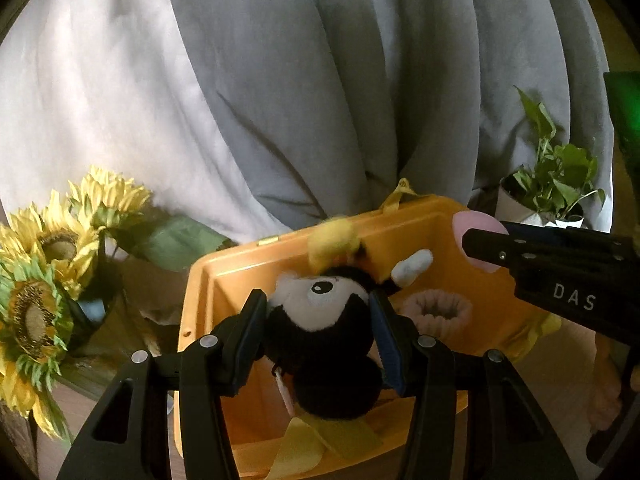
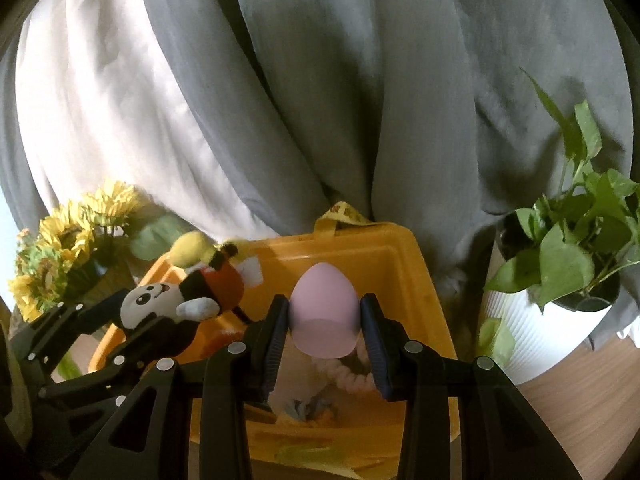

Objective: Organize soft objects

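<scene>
My left gripper (image 1: 318, 312) is shut on a black-and-white panda plush (image 1: 320, 320) with yellow feet and holds it over the orange bin (image 1: 208, 280). My right gripper (image 2: 325, 320) is shut on a pink egg-shaped sponge (image 2: 323, 312) and holds it above the same bin (image 2: 404, 256). The panda plush (image 2: 160, 304) and left gripper show at the left of the right wrist view. The pink sponge (image 1: 464, 220) and right gripper show at the right of the left wrist view. A pink knitted ring (image 1: 436, 312) lies in the bin and also shows in the right wrist view (image 2: 352, 376).
Sunflowers (image 1: 44, 264) stand to the left of the bin. A potted green plant (image 2: 568, 256) in a white pot stands to its right. Grey and white curtains (image 1: 320, 80) hang behind. Yellow ribbon (image 1: 316, 444) drapes over the bin's near rim. A wooden surface (image 2: 580, 400) is at lower right.
</scene>
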`<move>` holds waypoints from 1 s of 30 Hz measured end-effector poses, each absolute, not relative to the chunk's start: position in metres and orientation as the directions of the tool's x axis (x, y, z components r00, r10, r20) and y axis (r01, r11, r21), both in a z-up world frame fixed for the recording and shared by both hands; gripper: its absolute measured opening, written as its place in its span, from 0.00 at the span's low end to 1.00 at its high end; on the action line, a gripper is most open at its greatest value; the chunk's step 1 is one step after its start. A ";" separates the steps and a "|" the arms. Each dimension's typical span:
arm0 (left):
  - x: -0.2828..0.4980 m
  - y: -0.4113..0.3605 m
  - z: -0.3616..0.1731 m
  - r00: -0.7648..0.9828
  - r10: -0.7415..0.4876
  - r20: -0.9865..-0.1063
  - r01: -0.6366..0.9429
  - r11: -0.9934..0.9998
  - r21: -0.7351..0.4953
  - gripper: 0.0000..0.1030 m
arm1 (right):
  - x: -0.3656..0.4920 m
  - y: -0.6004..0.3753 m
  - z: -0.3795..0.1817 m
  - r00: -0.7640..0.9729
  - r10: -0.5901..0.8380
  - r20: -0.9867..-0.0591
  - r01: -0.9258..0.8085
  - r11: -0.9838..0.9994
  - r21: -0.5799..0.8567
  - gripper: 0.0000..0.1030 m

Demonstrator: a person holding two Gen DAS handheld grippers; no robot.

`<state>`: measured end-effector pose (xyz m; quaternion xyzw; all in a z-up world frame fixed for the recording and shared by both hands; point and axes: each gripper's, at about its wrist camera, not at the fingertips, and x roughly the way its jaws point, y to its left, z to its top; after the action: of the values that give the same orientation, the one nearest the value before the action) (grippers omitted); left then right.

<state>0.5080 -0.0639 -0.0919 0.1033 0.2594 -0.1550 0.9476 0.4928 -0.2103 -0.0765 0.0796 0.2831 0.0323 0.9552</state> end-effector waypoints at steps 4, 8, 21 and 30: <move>0.507 -0.063 -0.092 0.831 -0.224 -0.510 0.325 0.939 0.116 0.55 | 0.497 -0.211 -0.080 0.829 0.119 -0.547 -0.018 0.982 0.186 0.46; 0.504 -0.061 -0.088 0.839 -0.216 -0.499 0.305 0.947 0.101 0.56 | 0.497 -0.211 -0.080 0.832 0.106 -0.545 -0.007 0.983 0.181 0.51; 0.447 -0.038 -0.050 0.874 -0.152 -0.461 0.189 0.982 0.033 0.67 | 0.454 -0.210 -0.056 0.850 0.077 -0.521 0.018 0.984 0.175 0.52; 0.378 -0.012 -0.021 0.910 -0.076 -0.408 0.105 0.993 0.051 0.86 | 0.386 -0.192 -0.026 0.883 0.049 -0.468 0.027 0.988 0.155 0.64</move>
<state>0.3779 -0.0118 -0.0207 0.0361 0.2072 -0.0463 0.9765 0.3856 -0.1921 -0.0261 0.0785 0.2422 0.0059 0.9670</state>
